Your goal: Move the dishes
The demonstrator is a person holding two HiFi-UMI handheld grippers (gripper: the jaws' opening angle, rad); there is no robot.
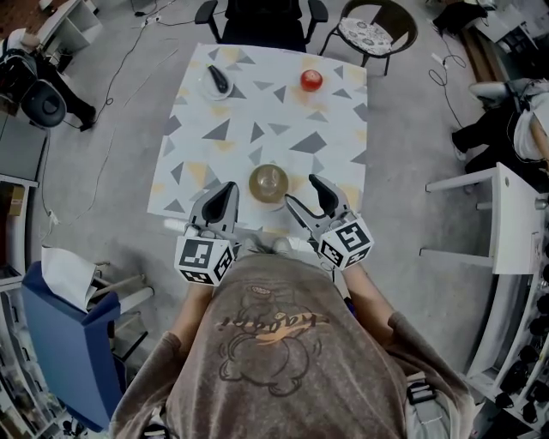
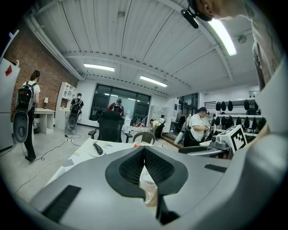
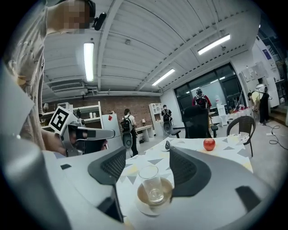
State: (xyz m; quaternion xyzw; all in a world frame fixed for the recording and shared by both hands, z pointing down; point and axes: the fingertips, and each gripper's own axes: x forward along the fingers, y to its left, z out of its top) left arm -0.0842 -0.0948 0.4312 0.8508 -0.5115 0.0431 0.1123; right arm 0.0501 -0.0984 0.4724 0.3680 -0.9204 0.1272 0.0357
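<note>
Glass (image 3: 153, 185) on saucer (image 3: 140, 198) at the desk's (image 1: 257, 129) near edge, between the right gripper's (image 1: 302, 190) wide fingers (untouched). Left gripper (image 1: 230, 186) fingers together, empty. Pre-grasp, seemingly; next, close gently.

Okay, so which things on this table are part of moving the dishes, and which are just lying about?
Part of the job:
- glass
- brown saucer under it
- white plate at the far left, carrying a dark object

Just lying about:
- red apple
- patterned tablecloth
- black chair and wicker chair beyond the table
</note>
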